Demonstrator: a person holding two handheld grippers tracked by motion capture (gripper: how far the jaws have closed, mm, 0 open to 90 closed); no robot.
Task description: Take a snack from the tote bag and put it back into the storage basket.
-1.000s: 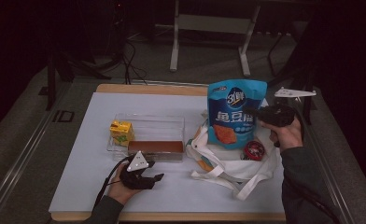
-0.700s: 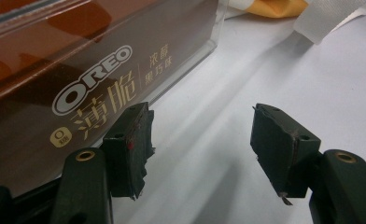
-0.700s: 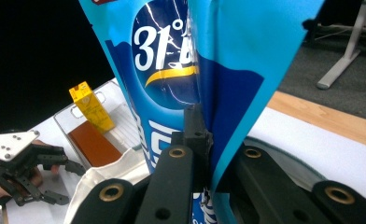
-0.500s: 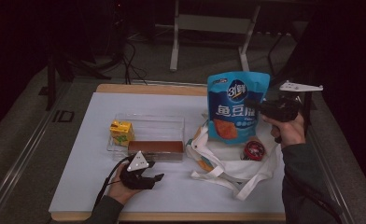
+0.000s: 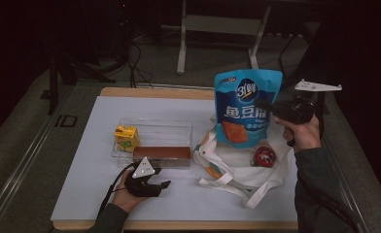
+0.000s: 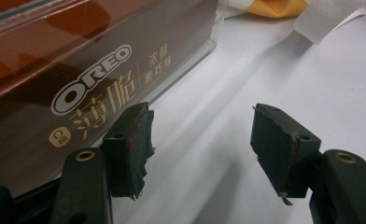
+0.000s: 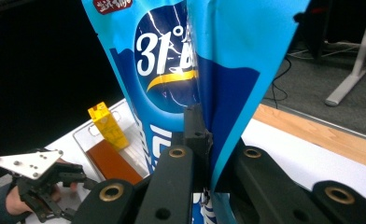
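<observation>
Blue snack bag (image 5: 247,109) hung upright in the air above the white tote bag (image 5: 237,167), clamped at its right edge by the right gripper (image 5: 276,109). Compared with the high view one second earlier, the bag and the right hand (image 5: 303,133) had risen: the pouch's lower edge, previously sunk among the tote's folds, now sat at the tote's mouth, and the grey plate on the gripper stood higher. The left gripper (image 5: 152,183) lay where it had been, just in front of the clear tray (image 5: 152,127), left of the tote.

High view: a red round item (image 5: 264,156) rested inside the tote, below and right of the bag; a yellow carton (image 5: 126,137) and a brown Oreo box (image 5: 162,153) occupied the tray.

Right gripper view: both jaws were pressed together on a creased fold of the blue snack bag (image 7: 172,70), a detail too small to read from above; the yellow carton (image 7: 107,123), the Oreo box (image 7: 113,163) and the left gripper (image 7: 50,196) appeared beyond it.

Left gripper view: the left gripper (image 6: 200,140) had its jaws spread wide and empty over the white table (image 6: 265,70), the Oreo box (image 6: 78,84) just beside one jaw, its printed lettering legible through the tray wall.
</observation>
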